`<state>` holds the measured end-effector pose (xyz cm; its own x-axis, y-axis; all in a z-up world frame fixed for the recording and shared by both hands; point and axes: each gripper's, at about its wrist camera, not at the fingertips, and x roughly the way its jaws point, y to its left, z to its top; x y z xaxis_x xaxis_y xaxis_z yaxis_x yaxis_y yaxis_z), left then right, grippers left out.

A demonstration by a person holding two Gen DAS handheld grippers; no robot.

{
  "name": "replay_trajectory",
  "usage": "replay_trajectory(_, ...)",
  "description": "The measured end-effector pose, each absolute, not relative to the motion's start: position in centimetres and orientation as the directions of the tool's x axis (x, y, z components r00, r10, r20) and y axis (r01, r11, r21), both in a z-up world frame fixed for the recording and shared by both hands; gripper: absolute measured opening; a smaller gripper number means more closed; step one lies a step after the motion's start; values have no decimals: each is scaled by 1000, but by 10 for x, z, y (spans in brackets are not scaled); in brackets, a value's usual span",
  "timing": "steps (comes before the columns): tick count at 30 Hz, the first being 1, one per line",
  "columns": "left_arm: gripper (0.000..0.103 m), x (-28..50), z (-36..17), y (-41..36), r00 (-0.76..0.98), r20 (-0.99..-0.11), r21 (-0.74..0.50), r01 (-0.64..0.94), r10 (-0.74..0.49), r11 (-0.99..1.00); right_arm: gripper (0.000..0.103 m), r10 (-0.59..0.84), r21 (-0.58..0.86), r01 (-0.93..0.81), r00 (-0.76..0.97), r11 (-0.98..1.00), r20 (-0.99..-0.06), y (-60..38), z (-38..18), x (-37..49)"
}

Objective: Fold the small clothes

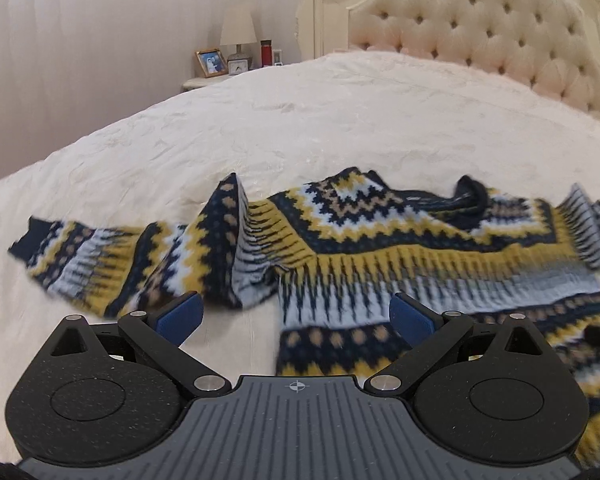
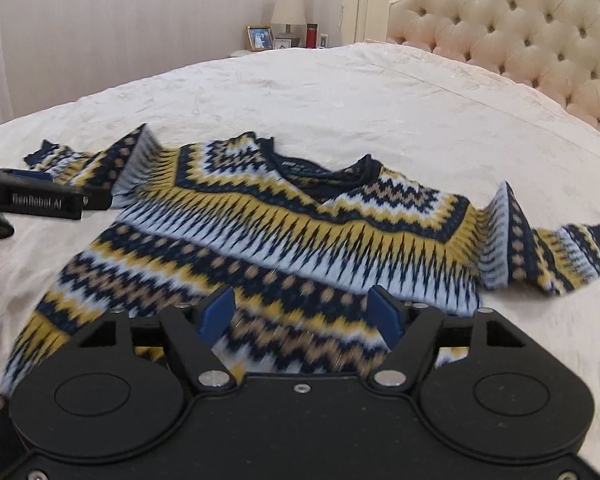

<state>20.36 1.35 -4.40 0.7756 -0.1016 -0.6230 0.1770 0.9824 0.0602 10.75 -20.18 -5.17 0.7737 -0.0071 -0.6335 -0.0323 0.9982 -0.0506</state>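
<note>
A small knitted sweater [image 1: 380,240] in navy, yellow, pale blue and tan lies spread face up on the cream bedspread [image 1: 260,132], its neck pointing toward the far side. Both sleeves stretch out sideways, each with a raised crease. My left gripper [image 1: 296,316] is open over the sweater's left edge, one blue pad above bare bedspread, the other above the knit. My right gripper [image 2: 302,316] is open above the sweater [image 2: 300,220] body, low and near the hem, with knit showing between its blue pads. The left gripper's black body [image 2: 40,196] shows at the left edge of the right wrist view.
A tufted cream headboard [image 2: 540,40] rises at the far right. A nightstand [image 1: 198,82] beyond the bed carries a lamp [image 1: 238,32], a photo frame [image 1: 211,63], a small clock and a red bottle [image 1: 266,53]. A pale curtain hangs behind. Wide bedspread [image 2: 340,92] lies beyond the sweater.
</note>
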Motion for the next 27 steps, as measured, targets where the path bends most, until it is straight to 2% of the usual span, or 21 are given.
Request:
replay_trajectory(2,101,214,-57,13,771,-630,75,177,-91,981,69,-11,-43,-23,763,999,-646,-211,-52,127)
replay_trajectory(4,101,221,-71,15,759,-645,77,176,-85,981,61,-10,-35,-18,751,999,-660,-220,-54,147)
replay_trajectory(8,101,235,-100,21,685,-722,64,209,-100,976,58,-59,-81,7,735,997,-675,-234,-62,191)
replay_trajectory(11,102,240,-110,27,666,-735,46,239,-129,970,56,-109,-114,41,724,993,-681,-244,-69,227)
replay_trajectory(20,103,242,-115,31,678,-713,30,284,-179,958,58,-193,-208,72,737,975,-648,-258,-88,314)
replay_trajectory(27,103,244,-114,31,676,-712,26,298,-191,954,62,-124,-168,7,708,986,-695,-266,-108,342)
